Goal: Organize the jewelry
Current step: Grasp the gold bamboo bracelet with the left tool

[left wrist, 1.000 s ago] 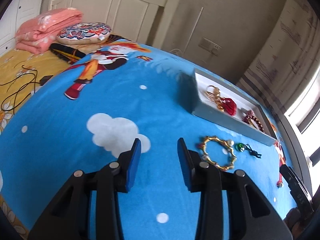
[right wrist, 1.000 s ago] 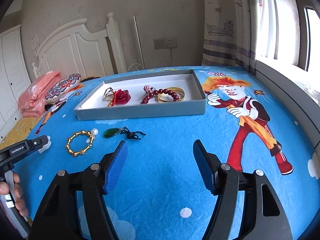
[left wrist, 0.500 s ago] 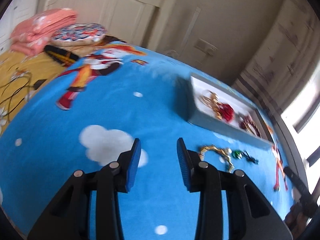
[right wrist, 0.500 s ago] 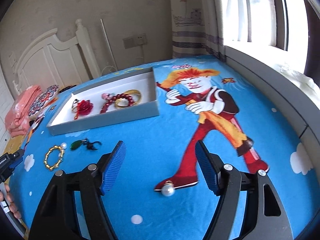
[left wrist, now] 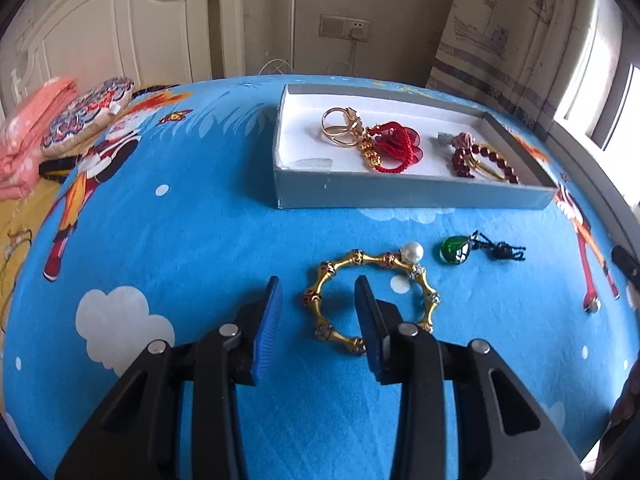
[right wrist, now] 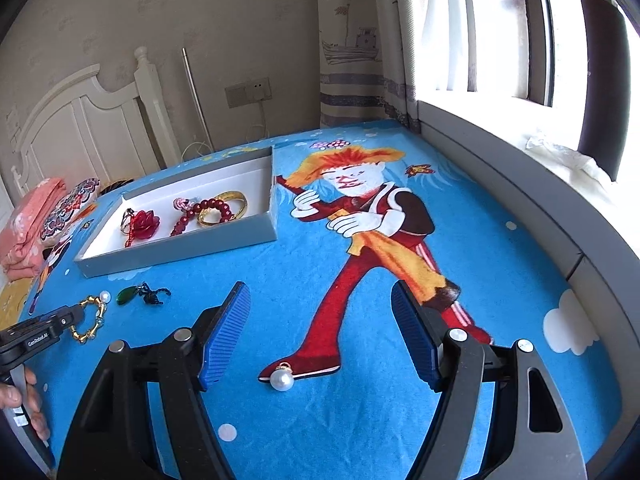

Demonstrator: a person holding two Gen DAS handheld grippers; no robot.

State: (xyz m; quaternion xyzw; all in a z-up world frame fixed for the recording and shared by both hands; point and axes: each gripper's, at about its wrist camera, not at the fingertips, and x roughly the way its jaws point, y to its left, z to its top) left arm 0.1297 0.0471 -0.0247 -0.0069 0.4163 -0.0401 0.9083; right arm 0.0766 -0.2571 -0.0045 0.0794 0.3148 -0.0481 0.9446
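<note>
The left gripper (left wrist: 318, 312) is seen low over the blue cartoon bedspread (left wrist: 192, 240), its jaws having just been closing, though a gap is left between the blue pads. The near-left arc of the gold bracelet (left wrist: 370, 298) is straddled by the pads: one pad is placed inside the ring, the other outside it. Whether the bracelet is already pinched cannot be made out from this angle; no pressing is shown. A white pearl bead is carried on the bracelet's far side, and just beside it, apart from it, the green pendant (left wrist: 455, 250) is laid with its dark cord bunched on the side away from the bracelet.

Beyond both, toward the headboard edge of the bed, the grey tray (left wrist: 400, 196) is set. Inside it are found gold rings (left wrist: 340, 126), a red flower ornament (left wrist: 394, 148) and a dark red bead bracelet (left wrist: 472, 158) lying against a gold bangle (right wrist: 224, 208).

The right gripper (right wrist: 320, 338) is held wide open, its jaws having just been opening, with nothing between them. A loose pearl (right wrist: 282, 380) is seen on the bedspread below and between the pads, untouched, well apart from the tray. At the lower-left edge of the right wrist view, a hand (right wrist: 22, 404) is wrapped around the left gripper's handle.
</note>
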